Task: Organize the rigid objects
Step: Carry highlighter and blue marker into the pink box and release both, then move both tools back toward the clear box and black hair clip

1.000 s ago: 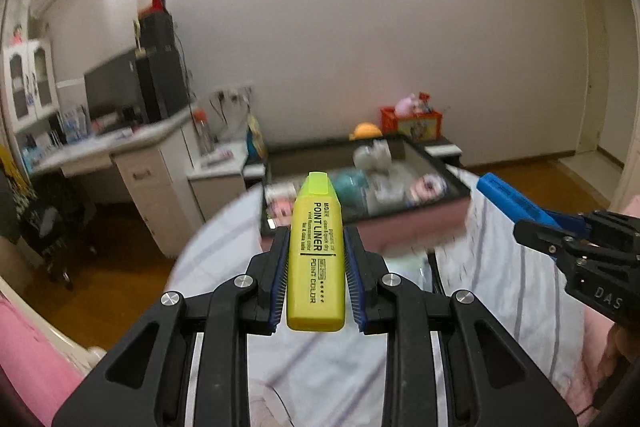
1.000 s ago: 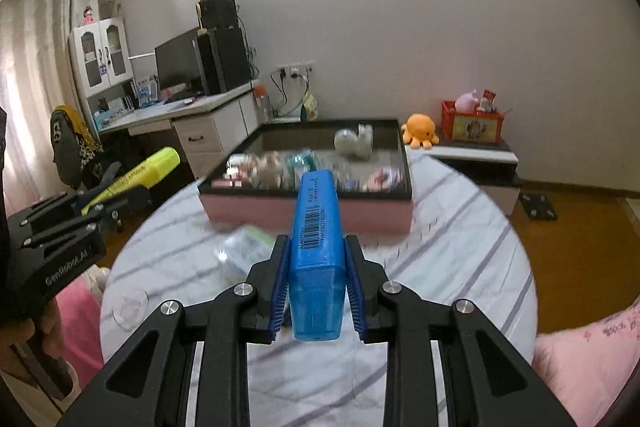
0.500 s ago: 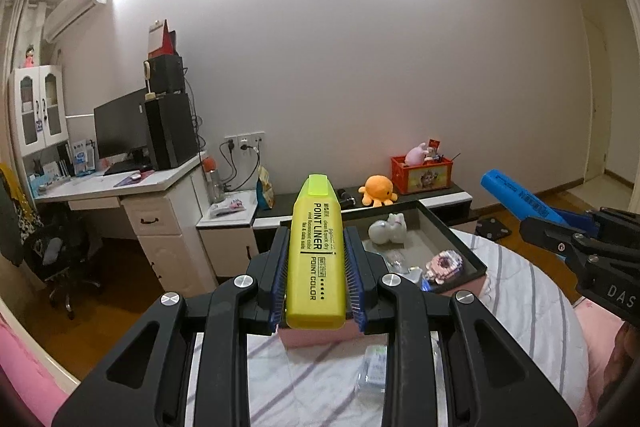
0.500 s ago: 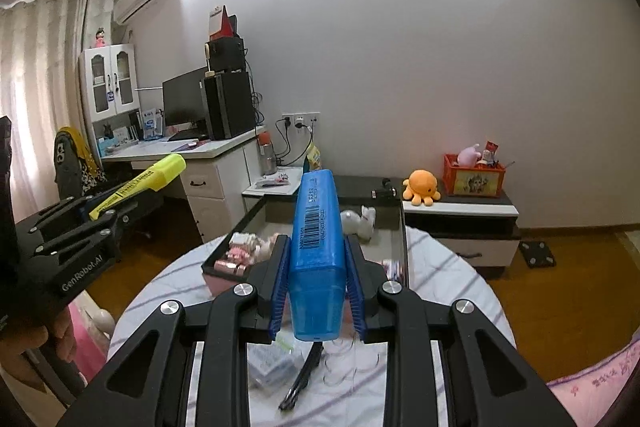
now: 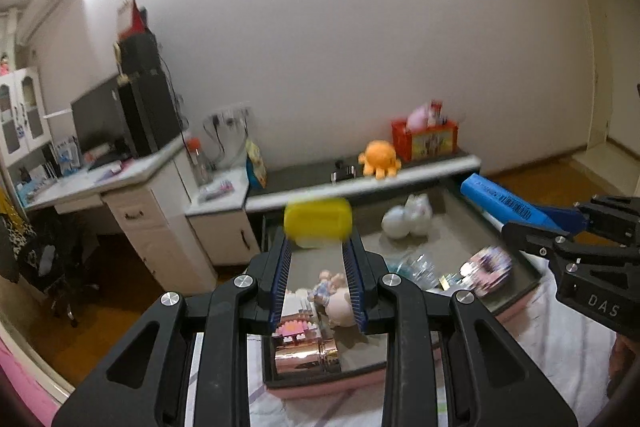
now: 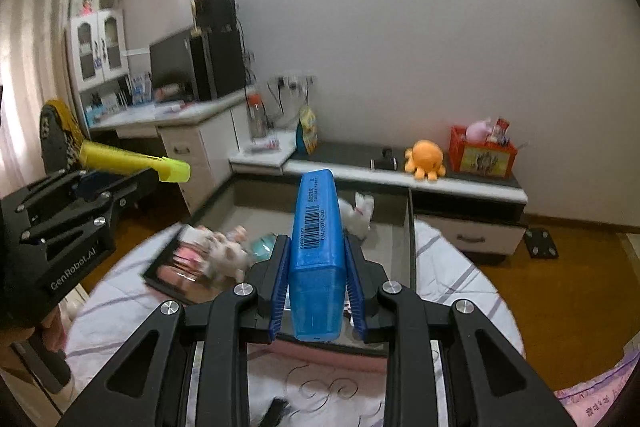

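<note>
My left gripper (image 5: 317,245) is over the near end of the pink-walled tray (image 5: 532,269). A yellow highlighter (image 5: 318,223) sits blurred at its fingertips, end-on to the camera and tipped forward. In the right wrist view the yellow highlighter (image 6: 132,163) lies along the top of the left gripper (image 6: 132,183) and pokes out past the tips. My right gripper (image 6: 316,241) is shut on a blue box (image 6: 318,259) with a barcode, just short of the tray (image 6: 411,227). The blue box (image 5: 500,203) and right gripper (image 5: 520,231) also show at the right of the left wrist view.
The tray holds a white plush rabbit (image 6: 358,215), a small doll (image 5: 332,291), a shiny pink roll (image 5: 308,359) and other small items. It rests on a round table with a striped cloth (image 6: 460,275). Behind are a low cabinet with an orange octopus toy (image 6: 424,157) and a desk.
Both grippers have moved forward over the tray, which now looks much closer. The highlighter has swung from standing upright between the left pads to pointing forward at the tips. The blue box stays gripped.
</note>
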{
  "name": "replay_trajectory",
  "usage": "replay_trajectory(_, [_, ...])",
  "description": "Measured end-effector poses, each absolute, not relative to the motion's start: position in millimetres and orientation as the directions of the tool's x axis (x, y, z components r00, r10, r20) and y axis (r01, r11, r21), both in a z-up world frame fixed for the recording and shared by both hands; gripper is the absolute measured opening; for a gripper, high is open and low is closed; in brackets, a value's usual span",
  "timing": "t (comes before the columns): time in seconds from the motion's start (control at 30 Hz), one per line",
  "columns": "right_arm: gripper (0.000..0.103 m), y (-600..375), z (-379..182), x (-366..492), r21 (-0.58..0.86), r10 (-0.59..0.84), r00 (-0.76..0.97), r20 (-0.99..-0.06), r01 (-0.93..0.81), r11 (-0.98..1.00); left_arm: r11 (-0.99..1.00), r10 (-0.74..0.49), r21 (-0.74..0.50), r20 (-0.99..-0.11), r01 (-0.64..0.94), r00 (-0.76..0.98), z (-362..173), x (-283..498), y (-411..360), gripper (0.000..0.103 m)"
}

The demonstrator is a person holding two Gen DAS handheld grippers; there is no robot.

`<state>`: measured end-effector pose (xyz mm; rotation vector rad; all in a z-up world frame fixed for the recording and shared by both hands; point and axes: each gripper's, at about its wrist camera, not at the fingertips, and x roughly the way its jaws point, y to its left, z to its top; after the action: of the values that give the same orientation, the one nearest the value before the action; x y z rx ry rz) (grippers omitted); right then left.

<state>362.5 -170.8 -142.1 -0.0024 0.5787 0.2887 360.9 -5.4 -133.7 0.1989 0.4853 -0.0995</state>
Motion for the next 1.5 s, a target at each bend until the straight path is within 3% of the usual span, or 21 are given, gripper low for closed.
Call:
replay_trajectory(0.2, [0.027,-172.1,-185.1,404.7,0.086,0.252,0.716,-0.651,-0.261,0.962,0.971,-0.025,0.179,-0.589,0.16,0.808,-177.8,411.4,-8.1,0.027])
replay_trajectory(0.4, [0.028,-172.8,-203.3,418.8,0.092,0.239,0.676,-0.697,-0.247,0.965,0.967,0.008,0.202,-0.629,0.154,0.777,-195.6,425.9,-10.8,0.029])
replay_trajectory(0.43, [0.028,-172.0,-203.4,419.4,0.094,0.241,0.673,-0.699,-0.247,0.964,0.968,0.003,0.197,-0.63,0.156,0.776,-196.2,426.2,-10.7,0.032])
replay_trajectory(0.5, [0.028,-173.2,-202.4,417.5,0.118,0.26,0.674,-0.691,-0.25,0.961,0.97,-0.007,0.185,-0.627,0.157,0.779,-194.2,423.7,-9.3,0.054])
replay_trajectory(0.57, [0.028,-173.2,-198.0,414.4,0.123,0.264,0.679,-0.685,-0.249,0.961,0.97,-0.002,0.192,-0.598,0.146,0.801,-186.8,414.6,-7.7,0.07])
replay_trajectory(0.6, [0.037,-172.9,-194.0,410.9,0.118,0.26,0.691,-0.675,-0.247,0.962,0.971,0.005,0.198,-0.578,0.135,0.816,-181.5,407.7,-6.7,0.077])
replay_trajectory(0.63, [0.055,-173.0,-187.7,403.8,0.11,0.253,0.707,-0.661,-0.243,0.964,0.972,0.002,0.197,-0.557,0.13,0.83,-174.8,400.6,-3.8,0.079])
replay_trajectory(0.7, [0.08,-171.3,-175.1,393.2,0.108,0.258,0.732,-0.63,-0.247,0.963,0.976,-0.003,0.183,-0.522,0.116,0.853,-161.2,384.5,0.3,0.09])
replay_trajectory(0.87, [0.083,-167.6,-133.9,345.3,0.064,0.245,0.818,-0.52,-0.249,0.966,0.987,-0.01,0.141,-0.409,0.074,0.913,-124.1,331.4,12.5,0.103])
replay_trajectory(0.97, [0.089,-165.7,-114.0,310.6,0.039,0.225,0.864,-0.45,-0.232,0.972,0.99,0.001,0.131,-0.346,0.047,0.938,-107.4,293.5,18.3,0.103])
replay_trajectory(1.03, [0.103,-164.2,-105.2,288.4,0.022,0.209,0.888,-0.41,-0.219,0.975,0.992,0.01,0.119,-0.31,0.028,0.951,-99.3,265.2,21.9,0.103])
replay_trajectory(1.13, [0.103,-162.3,-95.8,247.7,0.009,0.194,0.916,-0.351,-0.205,0.979,0.995,0.015,0.101,-0.279,0.014,0.96,-93.4,231.6,26.3,0.103])
replay_trajectory(1.5, [0.103,-174.0,-93.9,162.3,0.028,0.148,0.937,-0.317,-0.147,0.989,0.997,0.026,0.078,-0.246,-0.007,0.969,-98.5,141.5,27.0,0.103])
